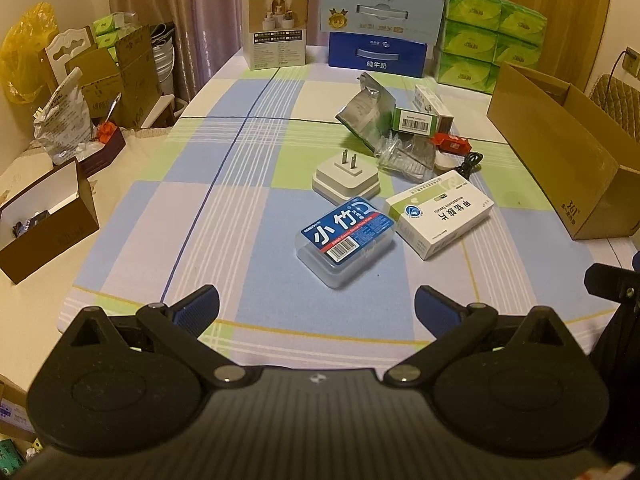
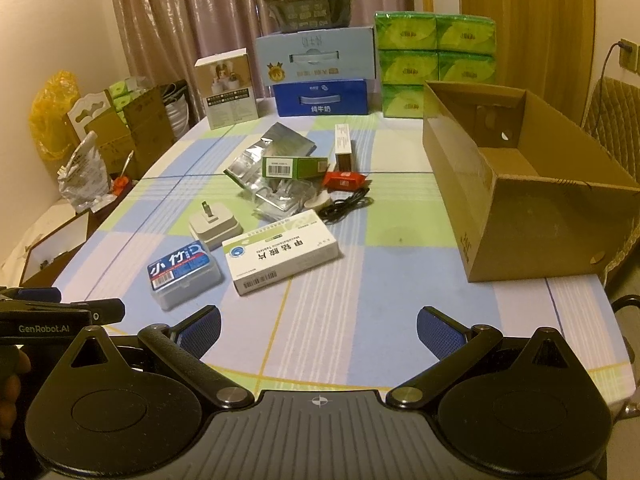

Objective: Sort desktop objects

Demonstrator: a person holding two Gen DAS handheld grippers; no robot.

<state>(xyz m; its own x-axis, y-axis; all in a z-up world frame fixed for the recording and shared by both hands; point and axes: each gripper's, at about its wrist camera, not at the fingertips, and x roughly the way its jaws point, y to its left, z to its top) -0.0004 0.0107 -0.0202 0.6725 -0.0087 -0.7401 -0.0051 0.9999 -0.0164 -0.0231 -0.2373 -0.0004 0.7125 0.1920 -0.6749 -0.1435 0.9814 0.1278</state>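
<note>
- Left gripper (image 1: 316, 304) and right gripper (image 2: 319, 326) hover with jaws spread wide, holding nothing;
- Blue-labelled plastic case (image 1: 347, 236), white medicine box (image 1: 439, 216) and white plug adapter (image 1: 346, 180) lie clustered mid-table (image 1: 192, 200);
- Open cardboard box (image 2: 520, 208) sits at the right.

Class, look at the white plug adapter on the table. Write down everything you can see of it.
The plug adapter is a white, squarish block with rounded corners, plastic by its look, stepped into a wider base and a smaller top layer. It lies flat on the checked tablecloth with two metal prongs standing upright from its top face. It sits near the middle of the table, just beyond the blue-labelled clear case and left of the white tablet box. Whether it touches either is unclear. No tool touches it.
</note>
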